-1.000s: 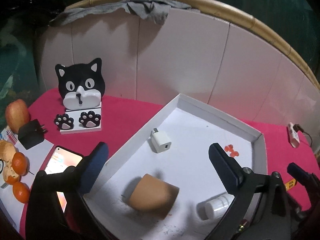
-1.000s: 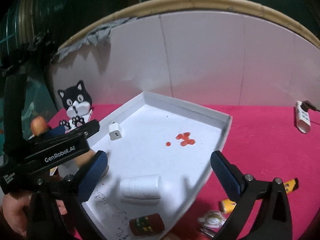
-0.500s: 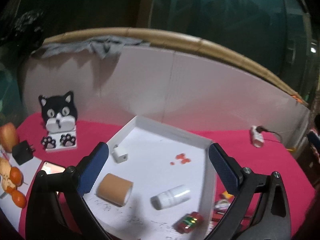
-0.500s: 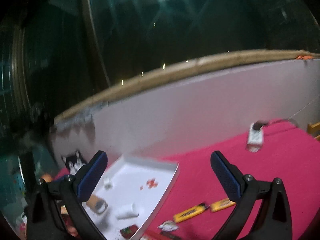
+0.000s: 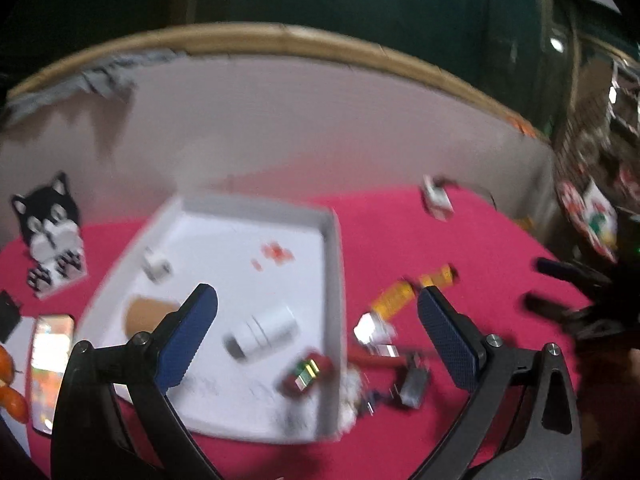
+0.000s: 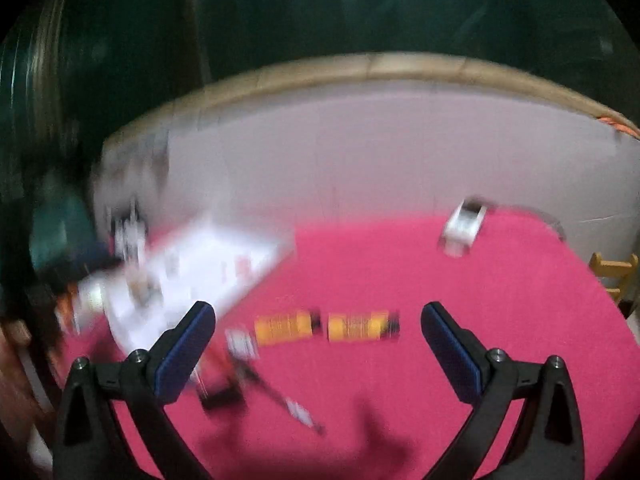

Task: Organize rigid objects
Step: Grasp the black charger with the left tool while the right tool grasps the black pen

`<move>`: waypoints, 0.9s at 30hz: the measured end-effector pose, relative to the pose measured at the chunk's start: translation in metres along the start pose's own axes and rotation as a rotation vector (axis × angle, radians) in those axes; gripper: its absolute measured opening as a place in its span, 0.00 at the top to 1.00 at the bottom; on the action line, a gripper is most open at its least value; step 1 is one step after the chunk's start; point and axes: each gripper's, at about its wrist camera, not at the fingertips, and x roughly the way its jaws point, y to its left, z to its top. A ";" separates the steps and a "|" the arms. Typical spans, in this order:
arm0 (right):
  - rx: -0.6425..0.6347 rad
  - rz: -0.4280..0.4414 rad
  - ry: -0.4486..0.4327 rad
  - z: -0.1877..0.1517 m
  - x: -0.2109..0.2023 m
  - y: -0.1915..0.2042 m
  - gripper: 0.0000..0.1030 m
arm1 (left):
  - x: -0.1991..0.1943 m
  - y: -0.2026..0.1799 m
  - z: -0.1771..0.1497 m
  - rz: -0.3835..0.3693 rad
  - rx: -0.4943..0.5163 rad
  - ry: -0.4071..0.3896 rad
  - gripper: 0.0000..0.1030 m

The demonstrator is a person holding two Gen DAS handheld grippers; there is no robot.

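Roughly halfway there, plenty still loose on the red cloth.

Already sitting in the white tray [image 5: 332,264]: white bottle [image 5: 264,330], brown roll [image 5: 148,314], small white charger [image 5: 156,266], red little thing [image 5: 304,374] by the near right corner. Still outside, just past the tray's right wall: two yellow sticks [image 6: 324,326], a white tag [image 5: 370,330], some dark bits too blurry to call. Left gripper [image 5: 316,334] spread wide, holding nothing; right gripper [image 6: 318,342] same deal, wide and bare, hovering over the yellow sticks, probably next up.
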 end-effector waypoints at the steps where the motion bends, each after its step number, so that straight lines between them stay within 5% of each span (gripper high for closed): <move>1: -0.039 0.013 0.047 -0.011 0.011 0.002 0.00 | 0.003 -0.006 -0.010 -0.031 0.014 0.035 0.02; 3: -0.079 0.050 0.115 -0.027 0.026 0.003 0.03 | 0.010 -0.017 -0.029 -0.103 0.042 0.099 0.02; 5: -0.103 0.105 0.181 -0.037 0.042 0.003 0.26 | 0.016 -0.031 -0.047 -0.152 0.074 0.156 0.02; 7: -0.116 0.125 0.225 -0.040 0.050 0.000 0.37 | 0.023 -0.049 -0.066 -0.192 0.123 0.214 0.02; 13: -0.239 0.193 0.269 -0.037 0.065 0.018 0.52 | 0.036 -0.086 -0.089 -0.249 0.211 0.300 0.02; 17: -0.286 0.195 0.276 -0.030 0.076 0.025 0.79 | 0.040 -0.092 -0.090 -0.243 0.219 0.315 0.02; 22: -0.252 0.180 0.274 -0.034 0.074 0.018 0.93 | 0.054 -0.092 -0.093 -0.215 0.209 0.352 0.02; 27: -0.089 0.115 0.249 -0.047 0.053 -0.024 0.94 | 0.074 -0.103 -0.088 -0.176 0.248 0.355 0.02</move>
